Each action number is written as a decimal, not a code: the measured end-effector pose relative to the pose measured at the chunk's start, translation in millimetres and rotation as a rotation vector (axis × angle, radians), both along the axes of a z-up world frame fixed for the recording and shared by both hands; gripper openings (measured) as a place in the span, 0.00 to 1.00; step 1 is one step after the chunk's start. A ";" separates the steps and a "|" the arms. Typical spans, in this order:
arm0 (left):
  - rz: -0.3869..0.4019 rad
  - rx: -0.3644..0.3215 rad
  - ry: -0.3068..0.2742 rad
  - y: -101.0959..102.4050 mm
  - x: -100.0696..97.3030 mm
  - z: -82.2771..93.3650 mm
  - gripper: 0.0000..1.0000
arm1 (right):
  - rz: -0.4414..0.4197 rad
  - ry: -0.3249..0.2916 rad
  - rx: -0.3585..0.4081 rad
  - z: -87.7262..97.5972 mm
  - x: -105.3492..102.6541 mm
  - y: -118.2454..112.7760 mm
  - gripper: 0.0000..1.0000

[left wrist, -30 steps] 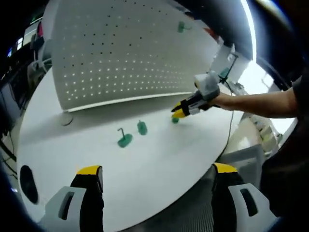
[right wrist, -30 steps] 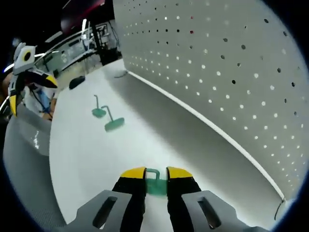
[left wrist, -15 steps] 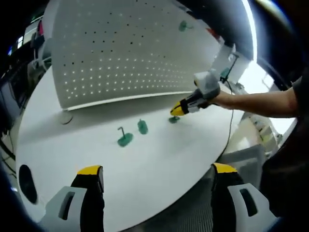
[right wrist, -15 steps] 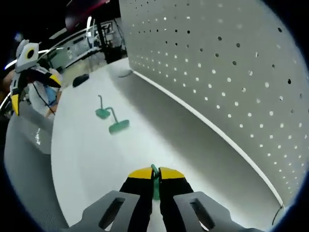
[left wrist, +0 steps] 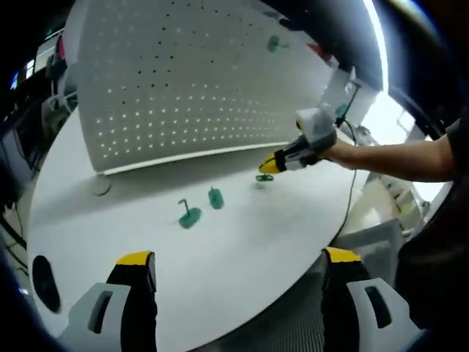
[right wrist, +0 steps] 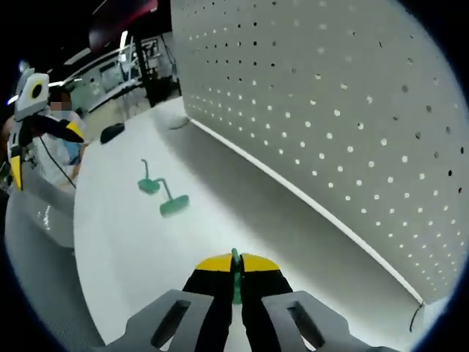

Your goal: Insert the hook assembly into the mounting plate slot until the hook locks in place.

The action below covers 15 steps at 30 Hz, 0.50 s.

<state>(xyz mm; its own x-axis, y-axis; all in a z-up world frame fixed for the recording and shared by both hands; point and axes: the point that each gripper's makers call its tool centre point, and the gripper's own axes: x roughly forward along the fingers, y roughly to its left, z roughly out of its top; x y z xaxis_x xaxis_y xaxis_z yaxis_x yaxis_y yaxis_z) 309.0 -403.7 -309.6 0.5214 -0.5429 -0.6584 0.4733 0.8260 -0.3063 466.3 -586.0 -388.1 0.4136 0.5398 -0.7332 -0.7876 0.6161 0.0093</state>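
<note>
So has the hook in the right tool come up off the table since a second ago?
Yes. The right tool has lifted its hook off the table toward the pegboard, away from the two loose hooks.

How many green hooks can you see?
4. Two green hooks lie side by side on the white table, one and another. A third is pinched in the right tool. A fourth hangs high on the pegboard. Others may be hidden.
</note>
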 end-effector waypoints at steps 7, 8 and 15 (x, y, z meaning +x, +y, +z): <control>0.001 0.001 -0.031 -0.4 0.8 11.6 0.95 | -0.078 -0.098 0.032 31.6 19.3 -3.5 0.00; 0.002 0.002 -0.046 0.2 2.2 15.5 0.95 | -0.087 -0.110 0.046 39.1 21.0 -2.8 0.00; 0.010 0.003 -0.084 3.3 8.4 28.2 0.95 | -0.141 -0.172 0.131 77.3 26.0 1.5 0.00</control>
